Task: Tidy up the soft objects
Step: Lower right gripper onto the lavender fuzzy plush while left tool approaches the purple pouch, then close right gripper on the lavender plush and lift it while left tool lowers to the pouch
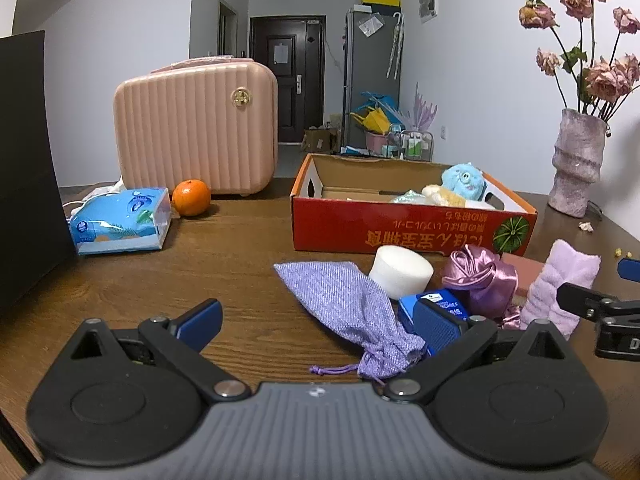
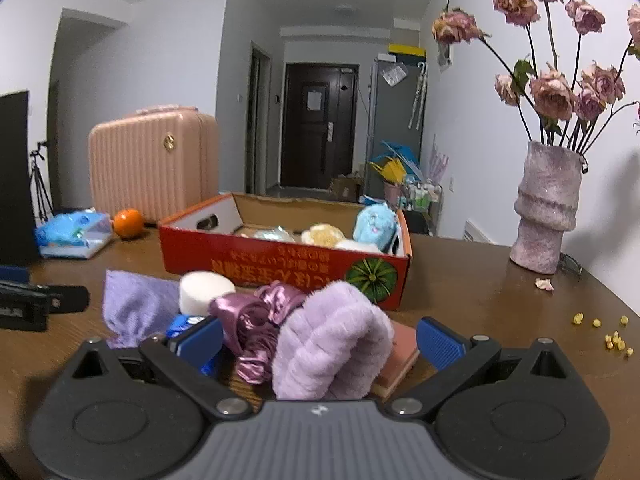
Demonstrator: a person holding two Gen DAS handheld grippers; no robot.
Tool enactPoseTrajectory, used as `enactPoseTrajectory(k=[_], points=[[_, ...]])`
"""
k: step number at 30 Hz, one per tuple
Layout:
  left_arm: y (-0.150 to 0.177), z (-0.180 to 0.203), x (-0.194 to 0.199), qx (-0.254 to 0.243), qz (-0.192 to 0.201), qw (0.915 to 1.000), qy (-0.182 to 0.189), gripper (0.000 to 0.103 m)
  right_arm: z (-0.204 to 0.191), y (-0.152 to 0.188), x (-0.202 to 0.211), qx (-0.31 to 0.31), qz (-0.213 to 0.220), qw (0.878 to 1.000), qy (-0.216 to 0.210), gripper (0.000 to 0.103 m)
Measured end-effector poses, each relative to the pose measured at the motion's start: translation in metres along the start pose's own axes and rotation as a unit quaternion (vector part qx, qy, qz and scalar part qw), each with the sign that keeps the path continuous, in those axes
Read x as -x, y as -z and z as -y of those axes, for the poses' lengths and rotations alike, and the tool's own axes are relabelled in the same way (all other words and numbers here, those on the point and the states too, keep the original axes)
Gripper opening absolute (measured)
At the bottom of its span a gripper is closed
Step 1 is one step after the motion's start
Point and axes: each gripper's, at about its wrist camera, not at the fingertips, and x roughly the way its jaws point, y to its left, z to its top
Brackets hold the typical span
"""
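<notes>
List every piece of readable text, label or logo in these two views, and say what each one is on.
Red cardboard box: yellow East Asian characters printed upside down beside a pumpkin picture; too distorted to quote.
Small blue packet: white label, letters too small to read.
Right gripper: a white "D" at the frame edge, rest cut off.
Tissue pack: logo only, unreadable.
Pink case: gold emblem, no legible text.

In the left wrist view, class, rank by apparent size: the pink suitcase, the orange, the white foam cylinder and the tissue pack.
1. Pink suitcase
2. Tissue pack
3. White foam cylinder and orange: close; the cylinder sits nearer the camera, so unranked.
</notes>
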Motion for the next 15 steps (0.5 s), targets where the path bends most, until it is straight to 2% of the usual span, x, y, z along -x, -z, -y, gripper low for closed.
enactPoseTrajectory(k=[3,10,12,15], points=[[0.000,0.000,-0.002,0.001,-0.004,1.0000,-0.001,0.103,-0.001,0.004,-0.011,0.001,-0.012,1.000,0.011,0.103],[0.001,-0.002,-0.003,0.004,-0.007,1.0000,-0.001,0.103,-0.005,0.014,-0.038,0.024,-0.026,0.999,0.026,0.091],[0.001,-0.001,-0.004,0.003,-0.009,1.0000,-0.002,0.103,-0.004,0.015,-0.044,0.022,-0.029,0.999,0.027,0.084],[0.002,-0.001,-0.006,0.001,-0.013,0.9999,-0.006,0.103,0.002,0.016,-0.052,0.012,-0.035,0.999,0.026,0.062]])
